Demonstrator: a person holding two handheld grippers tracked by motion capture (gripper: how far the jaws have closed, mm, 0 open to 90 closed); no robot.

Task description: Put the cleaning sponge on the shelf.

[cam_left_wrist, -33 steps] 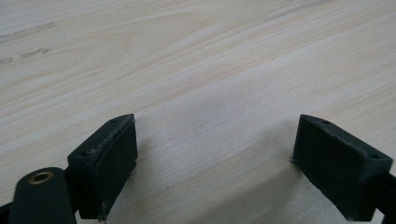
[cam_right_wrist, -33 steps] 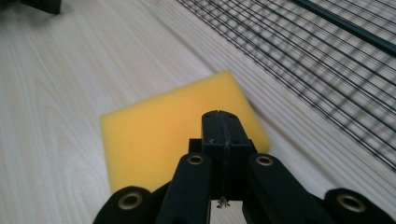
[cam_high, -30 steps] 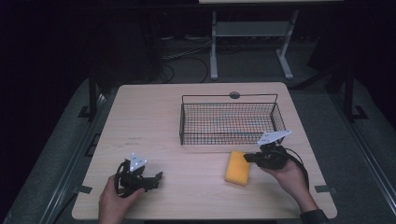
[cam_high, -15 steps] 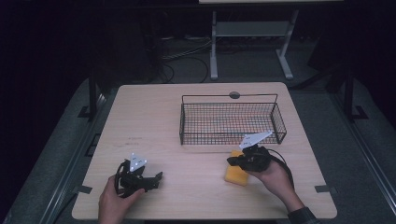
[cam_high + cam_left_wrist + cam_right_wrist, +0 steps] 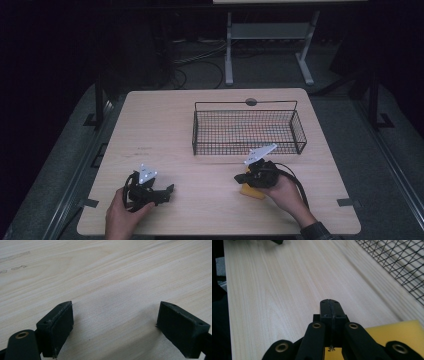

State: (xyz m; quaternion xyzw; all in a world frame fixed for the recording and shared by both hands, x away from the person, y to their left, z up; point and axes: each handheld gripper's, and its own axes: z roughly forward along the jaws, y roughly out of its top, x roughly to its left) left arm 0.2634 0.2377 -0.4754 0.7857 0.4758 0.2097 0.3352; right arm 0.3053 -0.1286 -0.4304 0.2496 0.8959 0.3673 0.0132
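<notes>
A yellow sponge lies flat on the wooden table, mostly hidden under my right hand. My right gripper hovers over it, pointing left, shut with nothing between the jaws. In the right gripper view the jaws are pressed together above the tabletop, and the sponge lies below and to the right of them. My left gripper rests near the front left of the table, pointing right. Its jaws stand wide open over bare wood.
A black wire basket stands behind the right gripper, toward the back right of the table; its mesh runs along the right of the right gripper view. A cable trails from the right gripper.
My right hand has moved left, from beside the sponge to over it, and now covers most of it. The left gripper has stayed put.
</notes>
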